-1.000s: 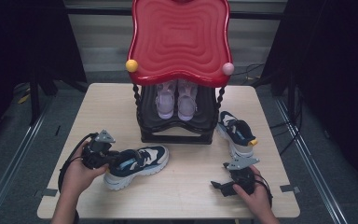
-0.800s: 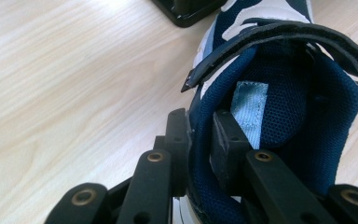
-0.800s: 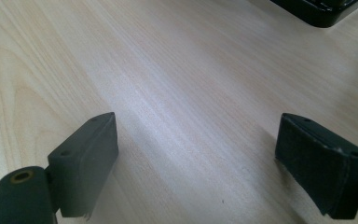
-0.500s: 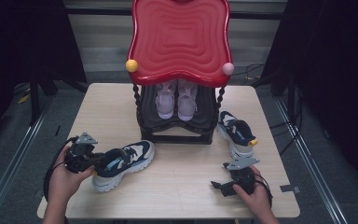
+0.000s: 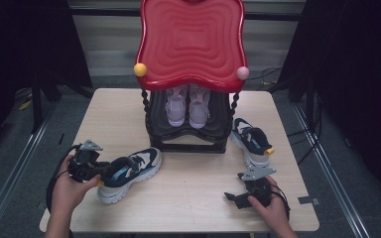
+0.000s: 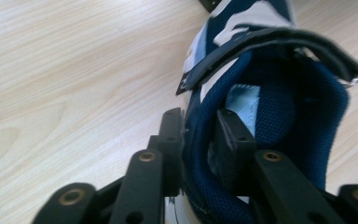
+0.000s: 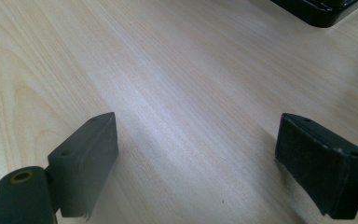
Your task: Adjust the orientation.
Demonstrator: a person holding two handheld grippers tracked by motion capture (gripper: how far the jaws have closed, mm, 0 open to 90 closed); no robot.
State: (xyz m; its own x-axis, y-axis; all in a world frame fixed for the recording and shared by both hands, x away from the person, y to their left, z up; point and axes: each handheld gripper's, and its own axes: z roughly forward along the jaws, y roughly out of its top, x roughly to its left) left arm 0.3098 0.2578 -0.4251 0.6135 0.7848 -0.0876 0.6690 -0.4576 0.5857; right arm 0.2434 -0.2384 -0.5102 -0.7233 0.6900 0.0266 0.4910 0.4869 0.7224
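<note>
Heel collar of the navy sneaker (image 6: 261, 107) sits between the left gripper (image 6: 200, 135) jaws, one jaw inside the shoe and one outside; the jaws have just been opening a little, but the pads look still pressed on the collar wall. Judgement: shoe is being dragged by the heel across the worktop (image 5: 198, 198), so keep the grip low on the collar, sole flat, pull straight along the shoe's length to avoid tipping or twisting. Right gripper (image 7: 200, 158) rests low over bare worktop, jaws wide apart, nothing between them. Farther beyond the jaws: second navy sneaker (image 5: 250, 141) beside the black shoe rack (image 5: 188, 131), pale pink pair (image 5: 188, 106) inside it, red wavy top (image 5: 191, 42) above.

Versus one second ago: held sneaker and left gripper have shifted toward the near-left corner, away from the rack; right gripper unmoved.
</note>
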